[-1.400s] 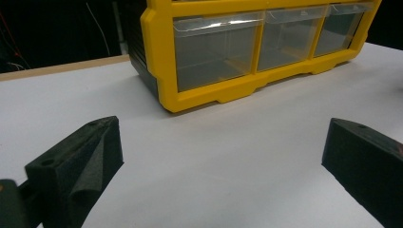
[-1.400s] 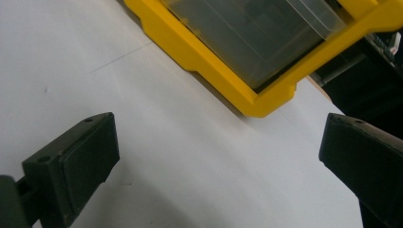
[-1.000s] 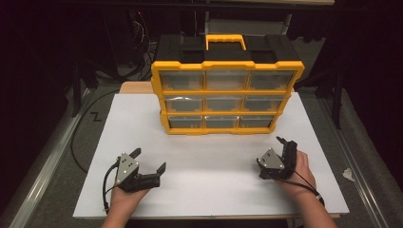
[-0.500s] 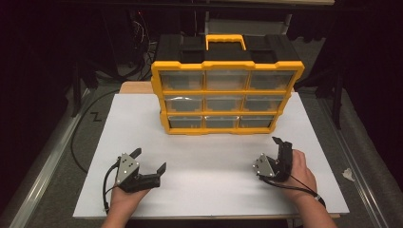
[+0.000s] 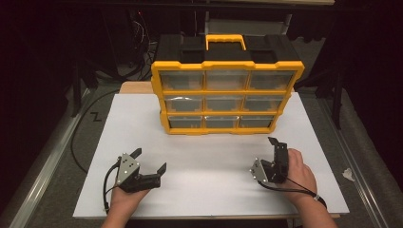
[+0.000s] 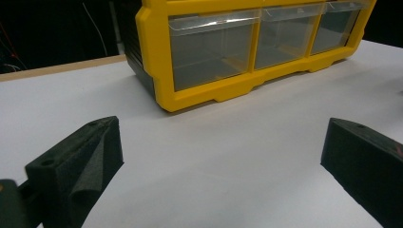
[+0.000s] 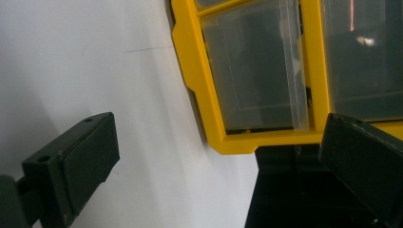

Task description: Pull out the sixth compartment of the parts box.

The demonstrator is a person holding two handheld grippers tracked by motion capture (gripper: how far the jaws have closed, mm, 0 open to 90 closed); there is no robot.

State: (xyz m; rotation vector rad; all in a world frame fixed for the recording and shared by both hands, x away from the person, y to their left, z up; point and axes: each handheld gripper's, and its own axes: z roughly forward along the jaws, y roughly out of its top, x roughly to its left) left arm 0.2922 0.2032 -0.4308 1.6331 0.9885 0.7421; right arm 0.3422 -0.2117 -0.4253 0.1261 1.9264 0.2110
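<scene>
A yellow organizer (image 5: 227, 97) is standing upright at the back of the white bench (image 5: 142, 128). Both tools, left (image 5: 149, 160) and right (image 5: 278, 156), are resting near the front edge, jaws apart and empty. Reaching for a drawer probably wants a square, level approach.

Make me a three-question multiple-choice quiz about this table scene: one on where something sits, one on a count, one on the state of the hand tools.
1. Where does the yellow organizer stand on the white table?
A. far side, centre
B. near left corner
C. off the table

2. How many clear drawers show on its front?
A. four
B. six
C. nine

3. How do the jaws of the left gripper and right gripper stand?
A. both open, empty
B. both shut
C. each holding a drawer

Answers: 1 A, it stands beyond both hands. 2 C, three rows of three. 3 A, bare table shows between each pair.
</scene>
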